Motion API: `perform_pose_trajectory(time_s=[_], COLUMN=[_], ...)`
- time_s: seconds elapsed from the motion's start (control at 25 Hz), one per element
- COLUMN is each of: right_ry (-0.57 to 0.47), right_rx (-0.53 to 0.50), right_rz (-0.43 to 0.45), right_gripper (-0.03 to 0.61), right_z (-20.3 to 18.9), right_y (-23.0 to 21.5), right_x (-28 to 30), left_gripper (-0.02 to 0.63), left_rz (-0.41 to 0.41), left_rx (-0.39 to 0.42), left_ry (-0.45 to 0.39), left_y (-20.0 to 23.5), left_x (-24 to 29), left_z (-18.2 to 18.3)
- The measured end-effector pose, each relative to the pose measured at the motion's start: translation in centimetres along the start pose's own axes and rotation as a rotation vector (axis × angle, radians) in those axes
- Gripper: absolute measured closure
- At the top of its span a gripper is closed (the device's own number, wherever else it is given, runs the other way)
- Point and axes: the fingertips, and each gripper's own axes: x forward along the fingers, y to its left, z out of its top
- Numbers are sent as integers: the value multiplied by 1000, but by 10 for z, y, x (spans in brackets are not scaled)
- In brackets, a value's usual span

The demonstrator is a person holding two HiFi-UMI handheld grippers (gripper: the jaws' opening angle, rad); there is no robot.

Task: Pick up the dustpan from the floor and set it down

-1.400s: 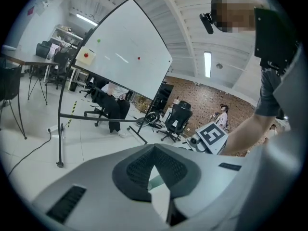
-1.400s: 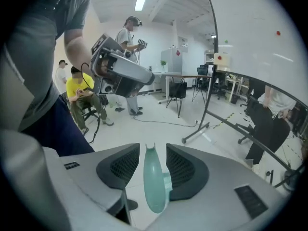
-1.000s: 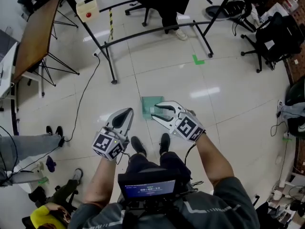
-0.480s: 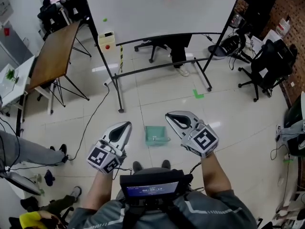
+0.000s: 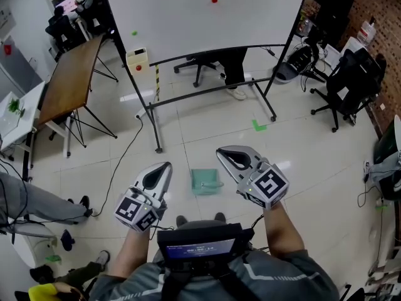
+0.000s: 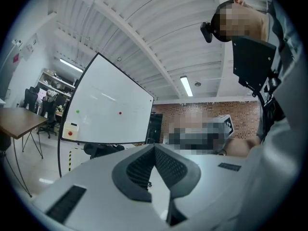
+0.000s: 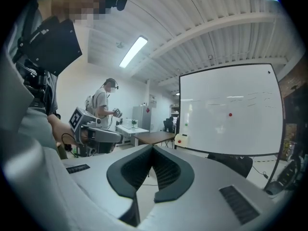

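Observation:
The green dustpan lies flat on the pale tiled floor in the head view, just ahead of my feet and between the two grippers. My left gripper is held up to the dustpan's left, shut and empty. My right gripper is up at the dustpan's right, also shut with nothing in it. Both are well above the floor and apart from the dustpan. In the left gripper view the left gripper points level across the room, its jaws meeting at the tips. The right gripper looks the same in its own view.
A whiteboard on a black frame stands ahead, with a yellow box at its left leg. A wooden table is at the left, office chairs at the right. A cable runs over the floor. Someone's legs show at the left.
Both grippers and the head camera have risen from near the floor. The right gripper, open over the dustpan a second ago, is shut and empty; the dustpan stays on the floor.

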Motion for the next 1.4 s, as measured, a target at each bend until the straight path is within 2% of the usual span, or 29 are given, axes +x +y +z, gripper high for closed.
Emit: perform_pose_trajectory(time_s=[0.2, 0.6, 0.76, 0.96, 1.04, 1.24, 1.4], right_ry=[47, -2, 13, -16, -21, -41, -33], right_rx=[-44, -41, -82, -44, -46, -43, -53], right_rz=[-3, -17, 35, 107, 117, 83, 26], right_gripper=[557, 558, 558, 558, 558, 558, 558], right_z=[2, 25, 26, 19, 17, 28, 31], right_y=[4, -11, -11, -9, -4, 39, 114], right_x=[-5, -33, -43, -55, -55, -64, -90], left_gripper=[586, 588, 588, 588, 588, 588, 588], left_rz=[-4, 37, 99, 176, 184, 185, 155], left_rx=[21, 17, 6, -15, -10, -4, 8], left_ry=[-3, -19, -12, -6, -7, -46, -97], left_y=[-7, -31, -46, -64, -69, -84, -115], left_x=[4, 6, 3, 1, -6, -61, -141], left_z=[4, 25, 27, 20, 17, 19, 13])
